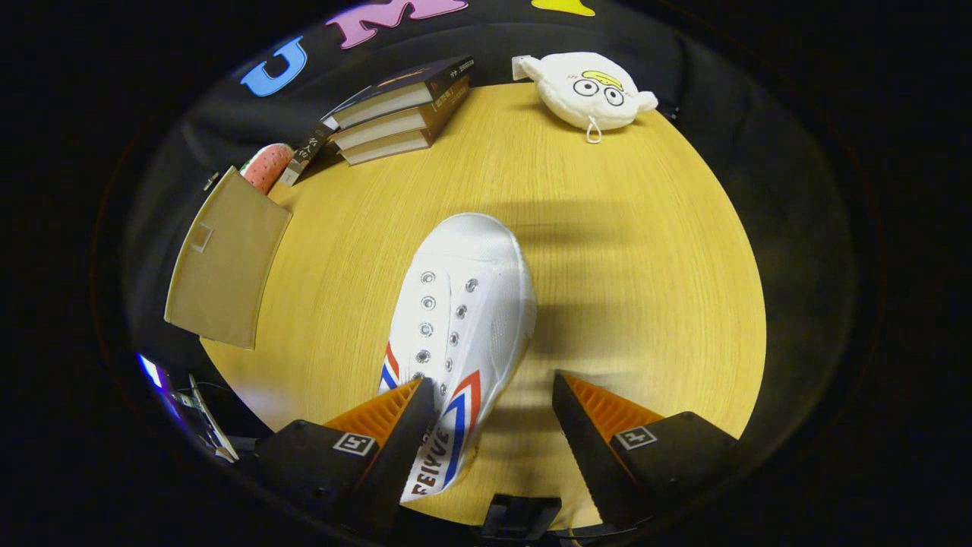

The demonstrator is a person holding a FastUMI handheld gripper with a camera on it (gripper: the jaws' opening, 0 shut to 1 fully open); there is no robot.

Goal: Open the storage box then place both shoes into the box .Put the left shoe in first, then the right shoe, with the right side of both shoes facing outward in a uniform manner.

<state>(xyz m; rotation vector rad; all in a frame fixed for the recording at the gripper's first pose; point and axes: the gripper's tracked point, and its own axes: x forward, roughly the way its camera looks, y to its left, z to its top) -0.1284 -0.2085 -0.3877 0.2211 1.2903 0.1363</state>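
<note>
In the gripper view, the tongs are seen spread wide, with a broad gap between the two fingers. A white shoe with red and blue stripes on its side lies on the wooden surface, its toe pointing away from the tongs and its heel end reaching back between the fingers. The shoe sits toward the left finger: that finger's tip overlaps the shoe's lace area and striped side, though whether it actually touches cannot be told. The right finger is kept apart from the shoe, with bare surface seen between the two. Nothing is pressed by both fingers, so the shoe is not gripped.

Beyond the shoe, at the far edge of the surface, a stack of books is seen to the left, and a white plush toy with drawn eyes lies to the right, well apart from the shoe. To the left of the shoe, at the surface's edge, a tan flat panel is seen, tilted, which may be the storage box or its lid; this cannot be told for certain. Just behind that panel, near the books, a pink speckled object is partly hidden.
</note>
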